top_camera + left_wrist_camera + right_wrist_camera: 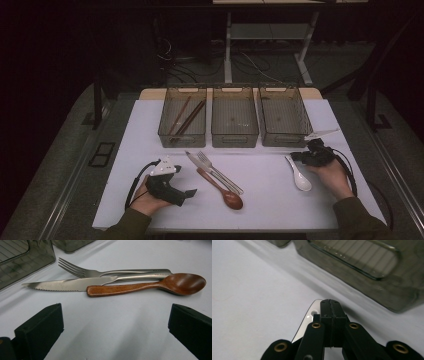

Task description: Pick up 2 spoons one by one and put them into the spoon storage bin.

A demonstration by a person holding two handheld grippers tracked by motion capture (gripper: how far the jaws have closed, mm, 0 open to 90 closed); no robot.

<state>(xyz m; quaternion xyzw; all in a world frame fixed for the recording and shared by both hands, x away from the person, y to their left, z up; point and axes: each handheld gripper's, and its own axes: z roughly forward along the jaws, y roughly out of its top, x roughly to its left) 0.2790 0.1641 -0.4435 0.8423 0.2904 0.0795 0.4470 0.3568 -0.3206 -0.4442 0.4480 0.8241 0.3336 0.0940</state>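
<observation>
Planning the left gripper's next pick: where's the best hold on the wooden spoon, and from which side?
Likely the bare handle end of the wooden spoon, from above. It lies flat beside the knife and fork, whose handles crowd its bowl end.

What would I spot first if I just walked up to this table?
Probably the wooden spoon lying beside a fork and knife mid-table, in front of three smoky bins. At the right, the right gripper is shut on the handle of a white spoon.

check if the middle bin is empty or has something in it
Empty: the middle bin shows a bare ribbed floor in the high view, while the left bin holds chopsticks.
</observation>
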